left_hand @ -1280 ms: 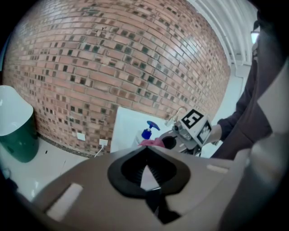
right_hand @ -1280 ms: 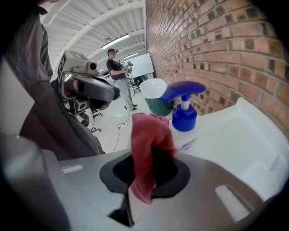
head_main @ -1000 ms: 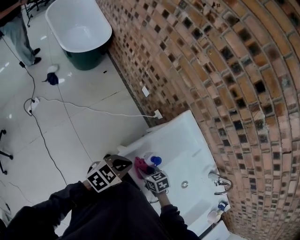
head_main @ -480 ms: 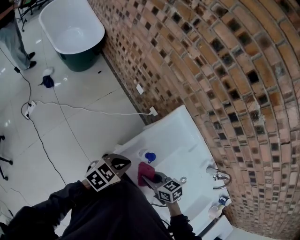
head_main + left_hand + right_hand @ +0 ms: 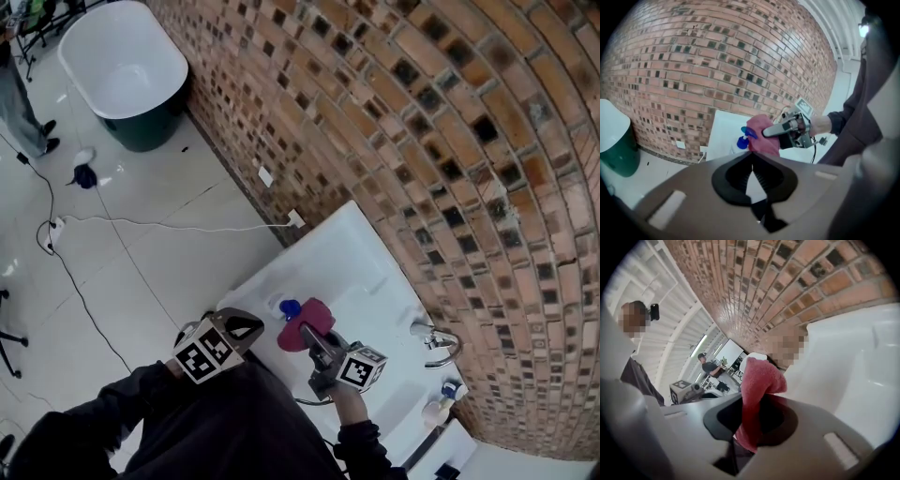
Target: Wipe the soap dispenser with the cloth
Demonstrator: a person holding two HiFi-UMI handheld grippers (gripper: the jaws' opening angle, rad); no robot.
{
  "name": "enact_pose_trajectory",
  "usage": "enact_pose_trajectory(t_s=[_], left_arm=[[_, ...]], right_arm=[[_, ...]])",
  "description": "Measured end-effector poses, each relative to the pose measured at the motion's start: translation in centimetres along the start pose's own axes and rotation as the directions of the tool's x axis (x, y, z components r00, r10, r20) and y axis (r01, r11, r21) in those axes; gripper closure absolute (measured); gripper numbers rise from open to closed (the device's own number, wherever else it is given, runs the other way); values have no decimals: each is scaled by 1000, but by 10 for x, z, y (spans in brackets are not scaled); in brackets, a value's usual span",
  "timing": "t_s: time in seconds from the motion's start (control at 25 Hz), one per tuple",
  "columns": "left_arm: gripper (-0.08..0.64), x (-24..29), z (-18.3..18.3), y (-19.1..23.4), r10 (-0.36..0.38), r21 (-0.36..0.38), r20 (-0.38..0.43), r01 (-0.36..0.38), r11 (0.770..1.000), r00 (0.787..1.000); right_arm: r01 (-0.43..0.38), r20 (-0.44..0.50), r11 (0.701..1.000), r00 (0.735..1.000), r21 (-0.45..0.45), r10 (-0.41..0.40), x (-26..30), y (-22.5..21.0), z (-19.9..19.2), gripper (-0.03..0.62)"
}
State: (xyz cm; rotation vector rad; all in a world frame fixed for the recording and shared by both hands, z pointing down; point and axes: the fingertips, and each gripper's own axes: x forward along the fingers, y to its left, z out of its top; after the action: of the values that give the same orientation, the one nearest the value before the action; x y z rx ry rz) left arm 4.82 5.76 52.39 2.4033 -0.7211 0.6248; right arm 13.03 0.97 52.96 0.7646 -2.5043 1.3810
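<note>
Pink cloth [image 5: 317, 315] hangs bunched just beside the soap dispenser [image 5: 290, 307] — blue pump, pale body, upright.

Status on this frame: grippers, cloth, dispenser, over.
Left gripper shut, empty. Right gripper shut on cloth. Cloth up beside dispenser pump; contact unclear. Nothing blocking.

Clothing: a dark long-sleeved top [image 5: 216, 427], right sleeve [image 5: 361, 442] ending in a snug cuff.
Left gripper [image 5: 751, 159]: grey moulded shell, black ribbed jaws, pale rectangular inlays either side.
Right gripper [image 5: 306, 333]: grey metal jaws on a black mount, thin dark cable [image 5: 307, 401] looping beneath.
Marker cubes [image 5: 208, 352]: black-and-white square patterns, one cube per gripper.
</note>
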Motion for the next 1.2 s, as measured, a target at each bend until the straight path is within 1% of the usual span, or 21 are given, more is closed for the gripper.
enact_pose_trajectory(t_s=[0.12,0.24,0.4,0.52,0.6,0.72,0.76,0.8,0.88,0.96,1.08,1.2], left_arm=[[558,-1,0,2,13,-9,0,-13,1000,1000],[558,-2,-2,4,27,-23,0,-27,999,1000],[558,-3,-6,7,43,-42,-7,-43,998,999],[558,-4,-8,10,56,-53,-14,-56,997,998],[558,-4,-8,11,61,-54,-16,-62,997,998],[556,1,-13,14,77,-58,-39,-79,995,996],[542,4,-17,15,84,-59,-59,-88,994,995],[508,7,-19,15,88,-55,-80,-93,994,993],[480,16,-20,15,87,-39,-112,-92,995,990],[418,27,-17,16,86,-18,-136,-89,996,987],[348,49,-11,21,109,27,-172,-106,994,979],[309,70,-6,24,152,97,-199,-135,986,968]], right_arm=[[2,-22,999,1000,50,-1,10,-12,-5,531],[-6,-62,998,998,64,10,23,-24,-15,531],[35,-162,996,987,81,-21,42,-51,-35,531],[58,-214,990,976,125,-30,52,-69,-51,531],[83,-253,989,966,126,-49,58,-81,-61,531],[105,-313,991,947,83,-74,67,-93,-76,531],[111,-328,992,941,60,-85,69,-96,-80,531],[118,-336,992,937,36,-99,70,-97,-82,531],[135,-335,991,933,-11,-131,69,-96,-80,531],[136,-327,990,934,-47,-144,66,-91,-77,531],[119,-304,987,941,-105,-146,57,-77,-71,531],[117,-272,982,950,-147,-154,41,-62,-67,531]])
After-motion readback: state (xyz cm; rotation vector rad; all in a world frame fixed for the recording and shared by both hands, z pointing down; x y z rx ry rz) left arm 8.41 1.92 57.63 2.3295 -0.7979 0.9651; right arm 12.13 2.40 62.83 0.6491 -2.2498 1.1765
